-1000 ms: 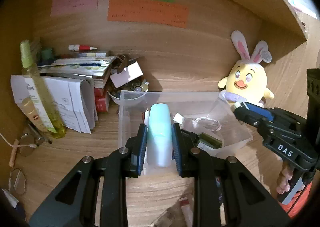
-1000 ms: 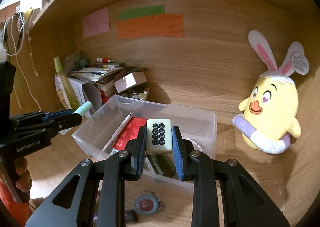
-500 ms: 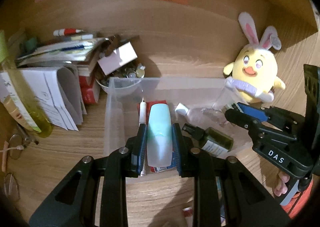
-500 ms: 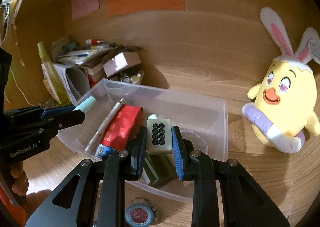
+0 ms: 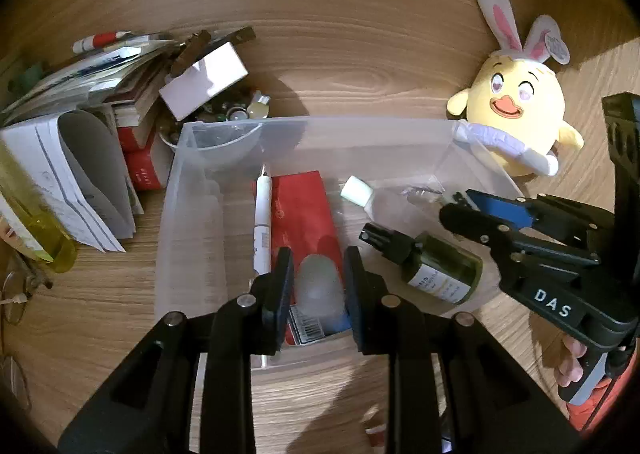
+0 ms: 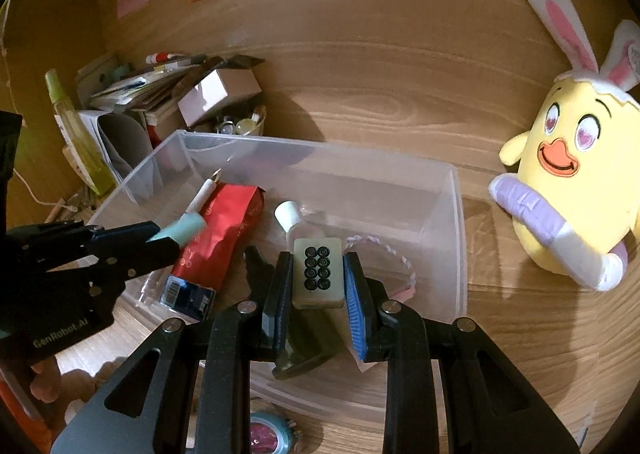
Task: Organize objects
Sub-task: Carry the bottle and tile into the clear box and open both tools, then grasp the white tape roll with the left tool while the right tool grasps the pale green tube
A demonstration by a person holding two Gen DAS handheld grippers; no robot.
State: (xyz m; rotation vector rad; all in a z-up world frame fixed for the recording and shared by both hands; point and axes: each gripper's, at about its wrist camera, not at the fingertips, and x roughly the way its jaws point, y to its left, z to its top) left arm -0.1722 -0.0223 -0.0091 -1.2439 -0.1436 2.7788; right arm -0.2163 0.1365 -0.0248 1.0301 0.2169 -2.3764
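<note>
Two hand-held grippers hover over a clear plastic bin [image 6: 456, 213] on a wooden desk. Left gripper [image 5: 318, 286] is clenched on a pale mint tube [image 5: 320, 290], above the red packet [image 5: 304, 209] & pen [image 5: 262, 221] in the bin. Right gripper [image 6: 318, 274] grasps a mahjong tile [image 6: 318, 272], above a dark green bottle [image 6: 304, 350]. To do it well, prob. lower each item into a bare spot of the bin's floor, release low, w/o knocking the bottle or each other.
</note>
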